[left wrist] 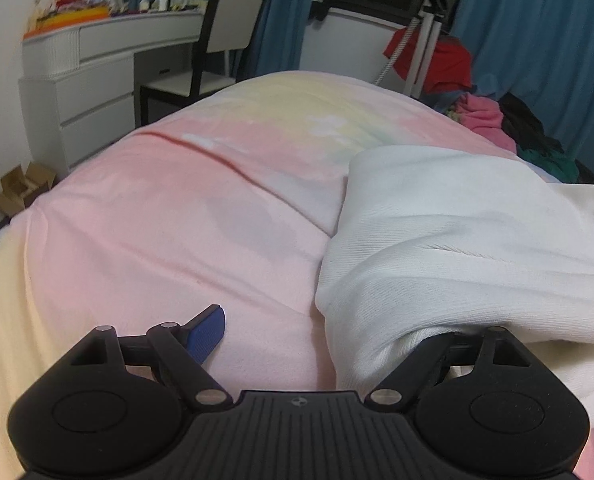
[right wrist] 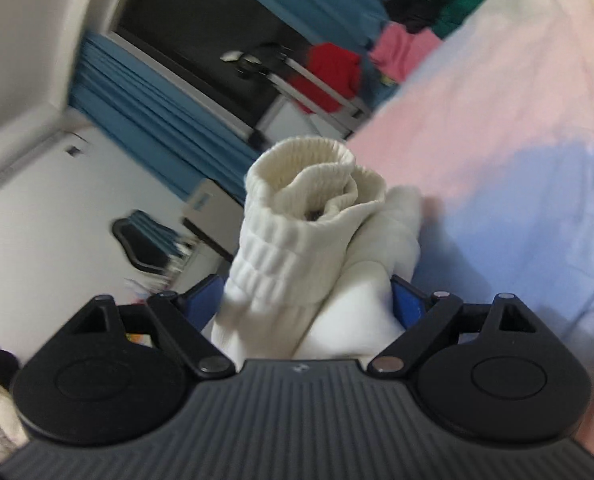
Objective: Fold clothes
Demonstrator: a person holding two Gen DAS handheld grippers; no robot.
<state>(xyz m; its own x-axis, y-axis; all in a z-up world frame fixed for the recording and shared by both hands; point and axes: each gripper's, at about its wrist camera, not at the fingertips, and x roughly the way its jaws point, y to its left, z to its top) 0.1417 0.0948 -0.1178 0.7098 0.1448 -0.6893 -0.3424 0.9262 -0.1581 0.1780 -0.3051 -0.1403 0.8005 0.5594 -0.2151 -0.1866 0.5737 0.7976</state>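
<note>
Nearest us, our left gripper (left wrist: pixel 337 332) spreads wide over the pastel pink bedspread (left wrist: pixel 157 220); white ribbed-knit garment (left wrist: pixel 437 248) hides its right finger, only the blue left pad (left wrist: pixel 208 330) showing. Our right gripper (right wrist: pixel 303 300) clamps that garment's ribbed tubular cuff (right wrist: pixel 301 216), fabric covering most of both pads; the background is blurred.

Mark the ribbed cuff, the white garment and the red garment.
ribbed cuff (right wrist: pixel 297 184), right wrist view, on its rolled rim.
white garment (left wrist: pixel 457 240), left wrist view, on the flat fabric mid-body.
red garment (left wrist: pixel 449 66), left wrist view, on its draped front.
</note>
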